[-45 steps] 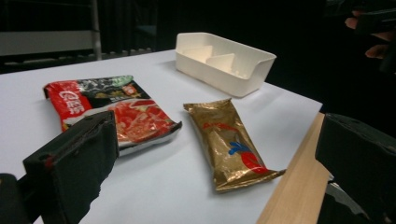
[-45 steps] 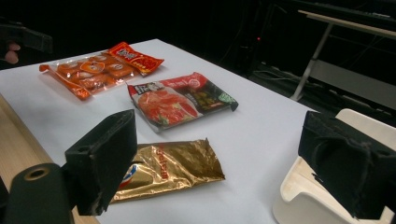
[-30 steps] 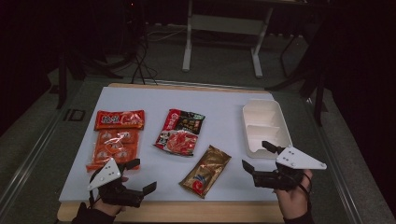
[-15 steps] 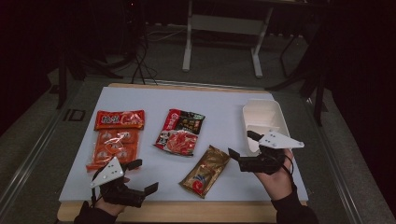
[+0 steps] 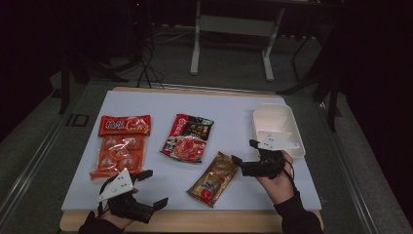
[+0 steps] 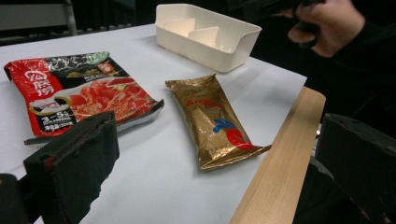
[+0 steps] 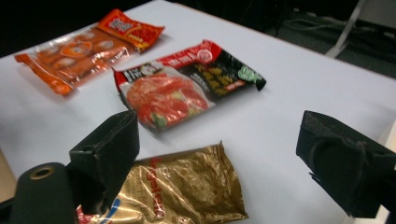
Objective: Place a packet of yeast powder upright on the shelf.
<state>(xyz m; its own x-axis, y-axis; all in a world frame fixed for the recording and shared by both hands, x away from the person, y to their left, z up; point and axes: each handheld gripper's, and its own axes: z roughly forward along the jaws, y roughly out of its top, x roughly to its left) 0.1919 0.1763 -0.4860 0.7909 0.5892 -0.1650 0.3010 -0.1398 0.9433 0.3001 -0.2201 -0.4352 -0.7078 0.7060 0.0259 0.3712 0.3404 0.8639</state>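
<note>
- Right claw [image 5: 246, 157] spread wide, grasping nothing, poised just above the far end of the gold packet [image 5: 214, 178]; packet flat near the bench's [image 5: 146, 100] front edge, right of centre
- Left claw [image 5: 151, 187] likewise gaping, idle at the front-left corner
- Risk: slick foil sliding under closing pads; could skid toward the front edge
- Right gripper view: crinkled packet end between the jaws; high view: white tray [image 5: 275, 124] at the right edge

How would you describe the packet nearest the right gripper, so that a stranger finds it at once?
Start at the white tray on the right side of the white table. Just left of the open right gripper, near the front edge, lies the gold packet, set diagonally. It is the one shiny gold wrapper; the other packets are red or orange.
</note>
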